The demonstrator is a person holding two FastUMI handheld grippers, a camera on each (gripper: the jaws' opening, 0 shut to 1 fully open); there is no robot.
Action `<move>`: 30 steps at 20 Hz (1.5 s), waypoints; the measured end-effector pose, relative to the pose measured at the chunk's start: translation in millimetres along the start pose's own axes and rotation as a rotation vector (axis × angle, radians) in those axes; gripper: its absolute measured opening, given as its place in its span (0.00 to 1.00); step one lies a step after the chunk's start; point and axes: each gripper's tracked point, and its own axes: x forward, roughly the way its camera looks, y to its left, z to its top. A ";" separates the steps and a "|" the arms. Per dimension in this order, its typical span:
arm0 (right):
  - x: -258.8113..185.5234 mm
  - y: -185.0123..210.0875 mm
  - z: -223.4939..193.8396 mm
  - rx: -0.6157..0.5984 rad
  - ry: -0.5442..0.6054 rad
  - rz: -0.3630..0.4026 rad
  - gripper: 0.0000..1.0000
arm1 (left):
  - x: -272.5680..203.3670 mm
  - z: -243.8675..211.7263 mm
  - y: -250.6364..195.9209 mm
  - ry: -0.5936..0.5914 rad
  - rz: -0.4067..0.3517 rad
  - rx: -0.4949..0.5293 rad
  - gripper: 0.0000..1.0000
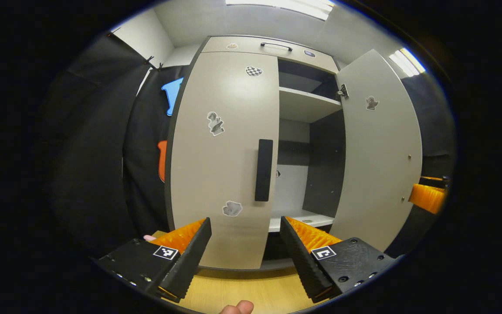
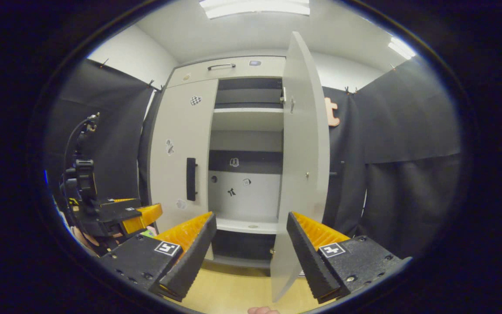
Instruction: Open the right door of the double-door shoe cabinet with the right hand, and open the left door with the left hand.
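With the left gripper view aimed straight at the shoe cabinet (image 1: 251,46), count is two doors: left door (image 1: 222,157) shut, centre frame, one black vertical handle (image 1: 264,170) on its right edge; right door (image 1: 379,148) swung open at right of frame. Three stickers plus one checkered patch on the left door, one sticker on the right door. Two white shelves visible inside: upper shelf (image 1: 305,104) and lower shelf (image 1: 299,220). One drawer across the top with a dark pull. Light wood floor (image 1: 251,290) at the bottom, black cloth walls on the left, white ceiling with light panels. Left gripper (image 1: 245,248) at bottom centre, jaws wide, holding nothing, fingers straddling the lower edge of the left door and apart from the handle. A fingertip shows at the bottom edge. Orange bit of the right gripper (image 1: 427,197) at far right.

In the right gripper view the same cabinet sits centre; open right door (image 2: 303,152) seen nearly edge-on, left door (image 2: 181,152) shut, handle (image 2: 191,179) untouched. Right gripper (image 2: 251,248) bottom centre, jaws wide, empty, near the open door's lower edge. Left gripper (image 2: 135,218) at lower left, held by a hand.
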 end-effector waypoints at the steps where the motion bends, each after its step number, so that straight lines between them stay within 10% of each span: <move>1: 0.4 -0.8 -1.7 0.014 0.003 0.008 1.00 | 6.3 5.9 -1.9 -0.011 -0.006 -0.014 0.95; 6: -0.9 -2.0 -9.3 0.082 0.003 0.046 1.00 | 61.4 55.2 -4.1 -0.132 0.018 -0.048 0.95; 15: -4.3 -20.0 -23.9 0.141 0.036 0.024 1.00 | 152.4 22.0 -12.4 0.007 0.069 0.087 0.94; 30: 10.2 -20.7 -24.9 0.152 0.027 0.055 0.98 | 163.7 24.0 -10.7 0.004 0.085 0.061 0.95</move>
